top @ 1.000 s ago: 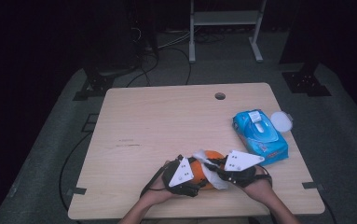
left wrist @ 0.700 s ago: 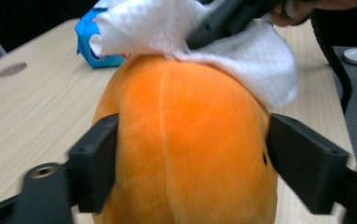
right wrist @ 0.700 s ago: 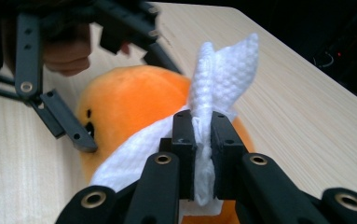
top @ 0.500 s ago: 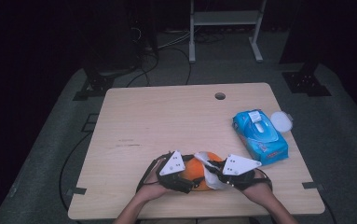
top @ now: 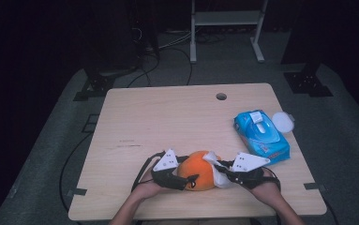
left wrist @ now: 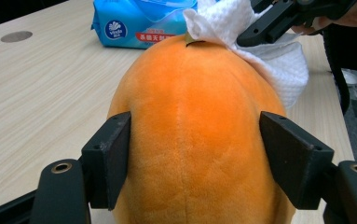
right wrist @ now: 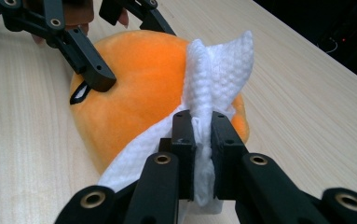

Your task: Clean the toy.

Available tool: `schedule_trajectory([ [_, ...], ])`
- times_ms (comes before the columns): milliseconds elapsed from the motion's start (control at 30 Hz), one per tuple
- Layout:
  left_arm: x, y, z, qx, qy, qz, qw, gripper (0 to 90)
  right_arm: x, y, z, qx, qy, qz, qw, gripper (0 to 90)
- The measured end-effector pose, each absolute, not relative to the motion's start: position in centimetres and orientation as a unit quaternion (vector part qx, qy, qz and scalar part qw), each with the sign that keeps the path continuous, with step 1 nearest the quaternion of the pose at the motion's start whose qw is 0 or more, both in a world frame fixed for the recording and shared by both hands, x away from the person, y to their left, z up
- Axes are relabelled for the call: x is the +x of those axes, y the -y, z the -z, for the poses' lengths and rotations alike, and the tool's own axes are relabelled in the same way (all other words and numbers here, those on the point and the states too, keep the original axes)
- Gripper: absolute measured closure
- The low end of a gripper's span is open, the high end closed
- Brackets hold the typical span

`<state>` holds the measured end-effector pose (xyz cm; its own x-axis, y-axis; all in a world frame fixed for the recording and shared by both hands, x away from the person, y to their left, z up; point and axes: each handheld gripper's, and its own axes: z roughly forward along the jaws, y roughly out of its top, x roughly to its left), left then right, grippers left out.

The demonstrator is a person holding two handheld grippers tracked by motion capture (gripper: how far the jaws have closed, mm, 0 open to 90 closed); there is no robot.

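Dark floor and cables ring a pale wooden table. From the high view, an orange plush sits near the front edge, between the left gripper and the right gripper. A blue wipes pack lies well apart at the right, its white lid beside the right edge. The far and left parts of the table lie bare. How the fingers stand is hard to make out from up here.

Along the left gripper, its own view shows both fingers pressed against the plush's flanks; they have just been closing on it. The plush's lower part is cut off by the frame. Beyond it, the wipe drapes over the top, with the pack behind.

Down the right gripper, its view shows the fingers nearly together, pinching a bunched white wipe that lies against the plush. A black eye mark shows here, beside a left finger. The wipe hides part of the plush's side.
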<state>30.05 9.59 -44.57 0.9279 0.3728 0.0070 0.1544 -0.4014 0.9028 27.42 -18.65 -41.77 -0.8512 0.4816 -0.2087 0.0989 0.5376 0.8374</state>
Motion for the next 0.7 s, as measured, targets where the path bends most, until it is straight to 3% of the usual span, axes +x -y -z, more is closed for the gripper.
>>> schedule_trajectory([
  [700, 30.1, -9.8, 44.8, 0.828, -0.156, -0.104, 0.528, 26.9, 28.2, 20.0, 41.8, 0.202, -0.845, -0.453, 0.201, 80.7],
])
